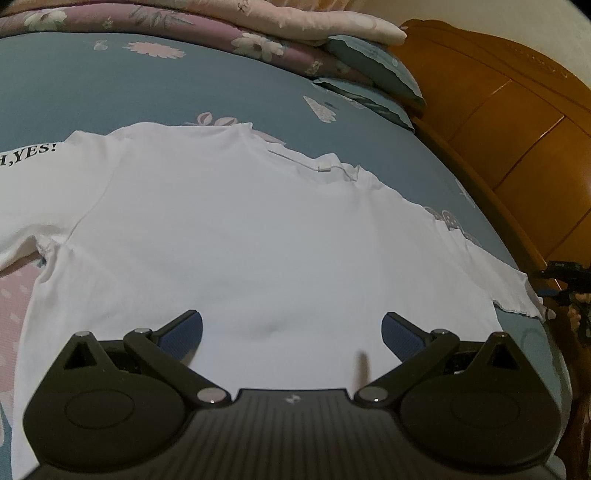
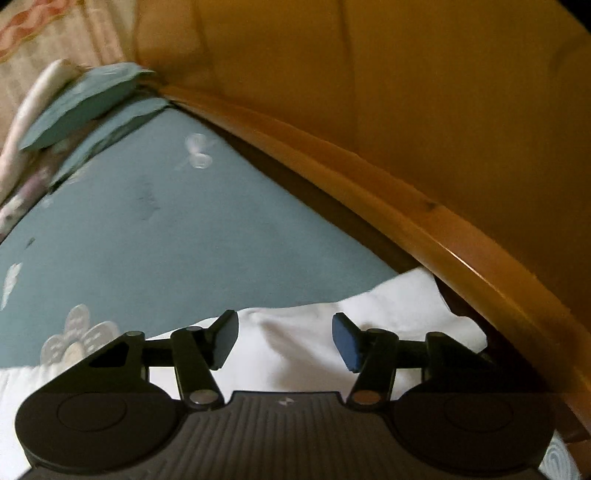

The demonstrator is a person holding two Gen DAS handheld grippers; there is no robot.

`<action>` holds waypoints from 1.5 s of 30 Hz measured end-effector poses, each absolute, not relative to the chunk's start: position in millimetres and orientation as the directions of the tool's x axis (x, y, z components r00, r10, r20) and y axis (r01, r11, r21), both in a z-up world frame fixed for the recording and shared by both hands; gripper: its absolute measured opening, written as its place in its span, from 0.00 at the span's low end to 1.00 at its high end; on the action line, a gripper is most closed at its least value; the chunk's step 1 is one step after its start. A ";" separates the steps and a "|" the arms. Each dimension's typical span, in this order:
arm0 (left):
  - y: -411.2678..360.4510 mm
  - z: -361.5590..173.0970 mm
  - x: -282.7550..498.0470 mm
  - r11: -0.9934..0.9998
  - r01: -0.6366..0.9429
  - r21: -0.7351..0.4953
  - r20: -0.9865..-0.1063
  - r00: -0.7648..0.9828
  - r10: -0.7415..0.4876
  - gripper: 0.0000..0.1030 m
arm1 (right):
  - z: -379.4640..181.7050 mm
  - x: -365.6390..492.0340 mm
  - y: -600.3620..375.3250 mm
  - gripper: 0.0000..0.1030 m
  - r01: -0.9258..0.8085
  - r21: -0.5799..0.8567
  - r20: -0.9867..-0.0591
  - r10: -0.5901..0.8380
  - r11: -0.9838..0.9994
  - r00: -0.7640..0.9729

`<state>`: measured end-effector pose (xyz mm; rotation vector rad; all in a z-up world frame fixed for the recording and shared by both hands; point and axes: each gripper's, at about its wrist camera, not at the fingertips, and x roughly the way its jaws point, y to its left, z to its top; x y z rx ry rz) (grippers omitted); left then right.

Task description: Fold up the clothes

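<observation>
A white T-shirt (image 1: 240, 229) lies spread flat on the blue floral bed sheet (image 1: 110, 85), collar toward the far side and black lettering on its left sleeve (image 1: 33, 155). My left gripper (image 1: 291, 334) hovers over the shirt's lower body, open wide, nothing between its blue pads. In the right wrist view my right gripper (image 2: 284, 339) is open above the white sleeve (image 2: 399, 306) that reaches the bed's wooden edge. Its fingers hold nothing. The other gripper (image 1: 565, 280) shows small at the right edge of the left wrist view.
A wooden headboard (image 1: 498, 110) and its curved rail (image 2: 369, 177) run along the bed's right side. Stacked pillows (image 1: 373, 62) and a folded floral quilt (image 1: 184, 18) lie at the far end. Bare sheet (image 2: 166, 229) stretches beyond the shirt.
</observation>
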<state>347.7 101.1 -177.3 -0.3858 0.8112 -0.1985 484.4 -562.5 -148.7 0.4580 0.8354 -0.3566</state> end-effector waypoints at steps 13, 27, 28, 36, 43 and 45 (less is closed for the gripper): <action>96.6 -177.3 347.2 0.927 0.035 -0.374 -0.666 0.685 -0.294 0.99 | -180.0 507.7 -567.6 0.61 0.571 0.205 -0.791 -0.208 0.795 0.575; 98.3 -176.4 346.4 0.920 0.034 -0.389 -0.662 0.685 -0.305 0.99 | -142.9 492.0 -535.7 0.58 0.414 0.058 -0.736 -0.241 0.909 0.633; 98.5 -176.3 346.3 0.920 0.034 -0.391 -0.661 0.685 -0.306 0.99 | -142.1 483.5 -536.1 0.58 0.414 0.073 -0.730 -0.235 0.907 0.642; 100.0 -176.7 346.1 0.915 0.029 -0.403 -0.655 0.689 -0.310 0.99 | -156.1 407.7 -564.5 0.58 0.502 0.309 -0.671 -0.189 0.808 0.717; 99.9 -176.9 345.9 0.914 0.026 -0.405 -0.651 0.693 -0.308 0.99 | -182.2 376.6 -592.4 0.58 0.561 0.484 -0.619 -0.190 0.671 0.762; 99.8 -177.0 345.5 0.914 0.026 -0.404 -0.650 0.695 -0.307 0.99 | -194.0 384.0 -597.4 0.58 0.587 0.506 -0.609 -0.220 0.632 0.762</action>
